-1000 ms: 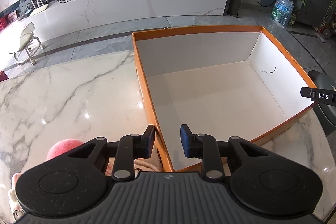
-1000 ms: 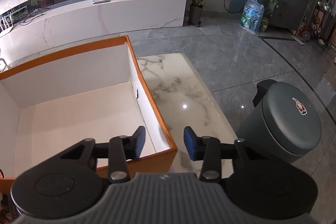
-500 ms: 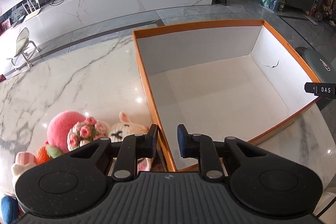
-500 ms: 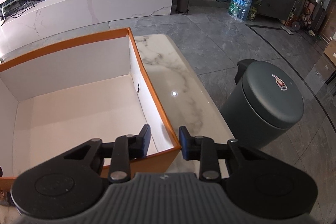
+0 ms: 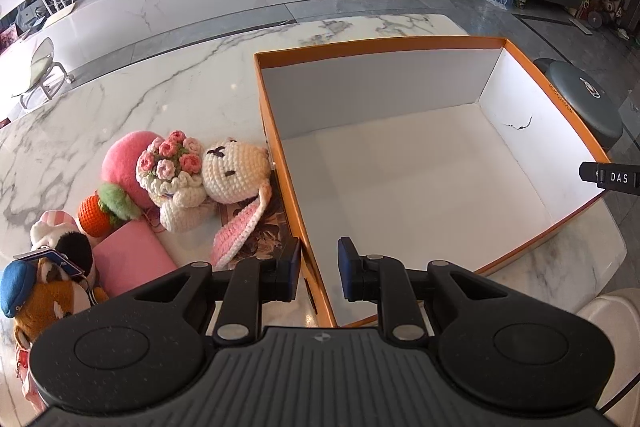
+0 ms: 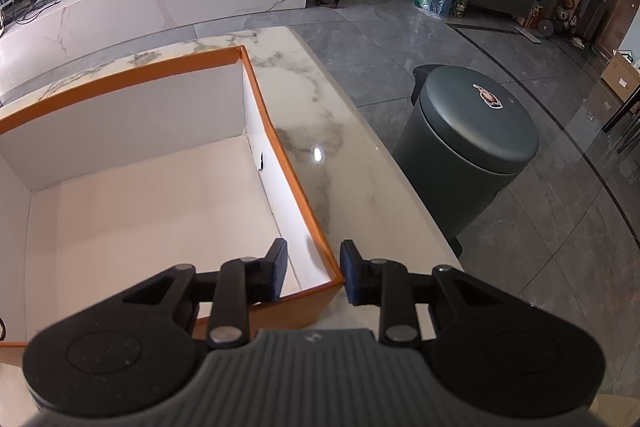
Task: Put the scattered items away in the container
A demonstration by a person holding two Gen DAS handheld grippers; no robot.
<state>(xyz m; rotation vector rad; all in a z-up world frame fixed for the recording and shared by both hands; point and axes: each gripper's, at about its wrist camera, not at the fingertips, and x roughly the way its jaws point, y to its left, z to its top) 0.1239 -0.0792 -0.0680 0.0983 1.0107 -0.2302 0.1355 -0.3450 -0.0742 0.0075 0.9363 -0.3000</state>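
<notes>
"Now, the tool states?"

"The left gripper [image 5: 318, 267] is closed narrow on the left wall of the orange box [image 5: 380, 45], near its front corner. The right gripper [image 6: 314, 267] straddles the front right corner, also narrow; pad contact there cannot be confirmed."

"Box location?"

"It sits empty on the marble table [image 5: 140, 99], its left wall just beside the toy pile. The crochet rabbit [image 5: 236, 171] touches it."

"Recommendation?"

"The step appears to be positioning the box. Slide it, do not lift. Keep both hands level so the cardboard does not twist, and keep it off the rabbit's ear. The right table edge is near (a bin [image 6: 480, 123] stands below it)."

"Anything obscured?"

"The box's near wall is behind the gripper bodies. The fox plush [image 5: 44, 303] is cut off, and the flat printed item under the ear is unidentifiable."
</notes>
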